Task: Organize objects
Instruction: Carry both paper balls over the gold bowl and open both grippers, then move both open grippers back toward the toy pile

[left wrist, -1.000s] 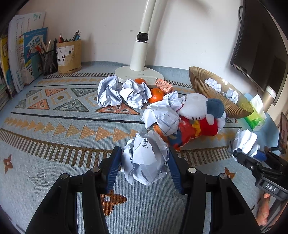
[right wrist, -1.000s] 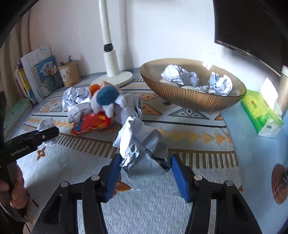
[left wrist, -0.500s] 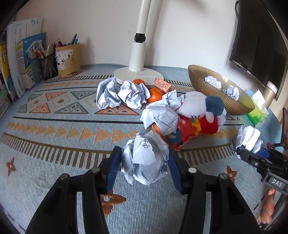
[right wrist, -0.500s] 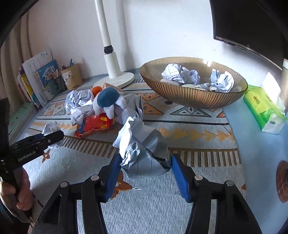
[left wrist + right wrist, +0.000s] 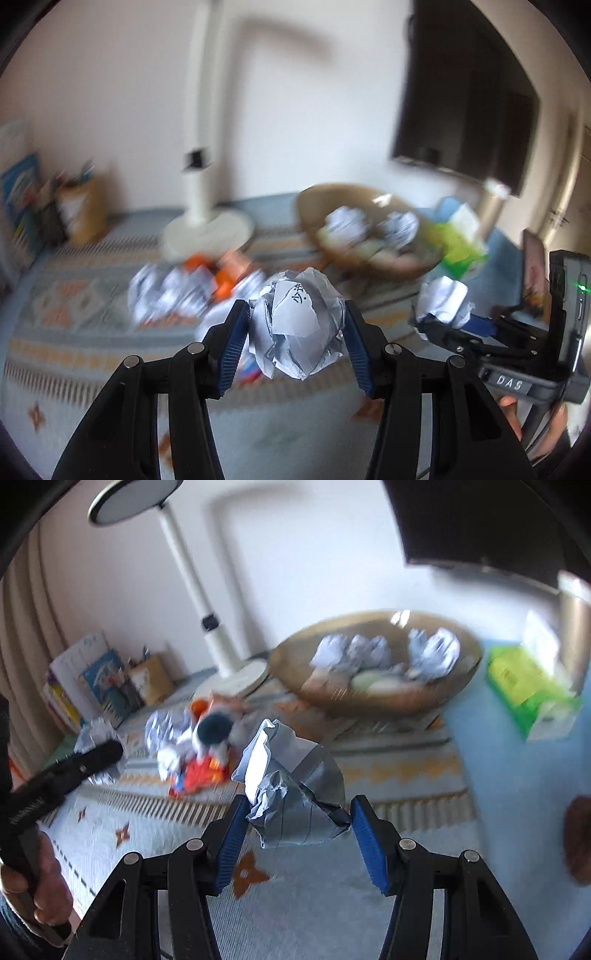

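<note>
Left gripper [image 5: 297, 332] jaws clamp a paper ball [image 5: 299, 325]; right gripper [image 5: 295, 825] jaws pinch a paper wad [image 5: 295, 794], both held above the tabletop [image 5: 332, 904]. Carry both over the bowl [image 5: 373, 698] rim. Keep the squeeze firm until they are above the bowl's middle, since crumpled paper slips easily.

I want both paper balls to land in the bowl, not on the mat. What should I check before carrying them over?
1. Left gripper jaws clamp the written-on paper ball: ok.
2. Right gripper jaws clamp the grey paper ball: ok.
3. Both balls lifted off the mat: ok.
4. Bowl upright with room left: ok.
5. Path over the plush toy free: cannot tell, pictures blurred.
</note>
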Demonstrator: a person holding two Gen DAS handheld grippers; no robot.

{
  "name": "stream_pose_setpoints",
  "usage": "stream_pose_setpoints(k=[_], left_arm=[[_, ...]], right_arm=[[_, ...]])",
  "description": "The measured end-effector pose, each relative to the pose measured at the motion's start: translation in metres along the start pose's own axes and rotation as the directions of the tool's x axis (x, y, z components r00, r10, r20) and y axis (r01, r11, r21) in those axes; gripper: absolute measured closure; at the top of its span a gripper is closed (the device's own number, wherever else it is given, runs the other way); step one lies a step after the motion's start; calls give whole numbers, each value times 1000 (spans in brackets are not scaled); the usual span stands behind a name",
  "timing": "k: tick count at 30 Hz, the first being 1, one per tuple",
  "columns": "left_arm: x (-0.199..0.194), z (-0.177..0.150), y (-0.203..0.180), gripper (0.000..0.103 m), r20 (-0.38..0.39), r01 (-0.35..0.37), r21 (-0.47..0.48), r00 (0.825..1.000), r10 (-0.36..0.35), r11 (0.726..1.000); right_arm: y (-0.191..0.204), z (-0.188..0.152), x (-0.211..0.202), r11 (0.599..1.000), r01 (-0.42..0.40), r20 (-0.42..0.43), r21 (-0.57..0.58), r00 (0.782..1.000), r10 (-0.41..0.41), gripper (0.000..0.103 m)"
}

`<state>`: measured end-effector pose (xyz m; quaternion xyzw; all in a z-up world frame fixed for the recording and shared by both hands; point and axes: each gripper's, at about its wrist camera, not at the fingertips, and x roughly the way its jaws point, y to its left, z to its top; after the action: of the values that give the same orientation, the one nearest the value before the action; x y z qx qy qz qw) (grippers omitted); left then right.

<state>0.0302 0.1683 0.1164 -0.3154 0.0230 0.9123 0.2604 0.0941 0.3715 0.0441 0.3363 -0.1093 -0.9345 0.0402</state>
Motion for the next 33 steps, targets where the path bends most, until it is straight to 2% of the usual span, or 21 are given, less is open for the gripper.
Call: stream_pose_setpoints(k=[1,3,7,9,12,14,15,16,17,19,23,26,28,30,31,33], left_arm=[[6,11,-7,55,-2,24,5,1000,-24,1000],[25,36,-21,55,-14,78,-5,997,-79,997],[63,68,-41,55,-27,112,-17,993,-113,994],[85,77,-49,55,-52,132,-30,990,-134,991],[113,84,-61,55,-77,126,-25,989,-128,992],[126,88,-67,48,-83,134,-18,987,-135,991],[131,89,-69,44,-84,120,-18,989,-121,993],[133,91,-69,29,-88,110,-21,990,-111,994],[134,91,-67,24,-87,108,-28,990,-110,994],[129,91,-61,24,-76,115,-44,990,-118,992],[103,80,-48,24,-53,120,-59,991,-123,991],[69,63,-34,24,-11,104,-77,994,-106,992],[41,46,-22,22,29,68,-88,997,-66,994],[11,24,-4,11,76,28,-120,997,-19,992],[1,15,5,0,93,0,-137,996,13,991],[-17,-10,26,1,112,-90,-178,987,111,980]], right_arm=[[-3,7,-6,1000,16,18,7,1000,-16,48],[-17,32,-19,994,93,66,58,993,-97,47],[-61,69,-33,959,200,116,199,967,-225,47],[-78,87,-31,950,206,131,234,962,-240,47],[-84,108,-16,950,200,128,239,963,-235,47],[-83,120,-2,952,207,126,223,963,-239,45],[-82,127,7,958,198,119,207,967,-226,34],[-83,130,12,960,198,110,199,969,-223,28],[-86,132,17,957,213,103,198,966,-236,23],[-93,129,23,951,224,92,211,965,-247,23],[-97,111,18,960,164,78,225,980,-185,23],[-82,90,9,970,136,67,200,986,-152,23],[-67,74,3,981,88,62,175,993,-100,23],[-45,55,0,992,15,57,124,998,-23,17],[-39,50,-1,994,1,61,109,998,-8,16],[-19,30,3,998,-23,66,60,998,20,12]])
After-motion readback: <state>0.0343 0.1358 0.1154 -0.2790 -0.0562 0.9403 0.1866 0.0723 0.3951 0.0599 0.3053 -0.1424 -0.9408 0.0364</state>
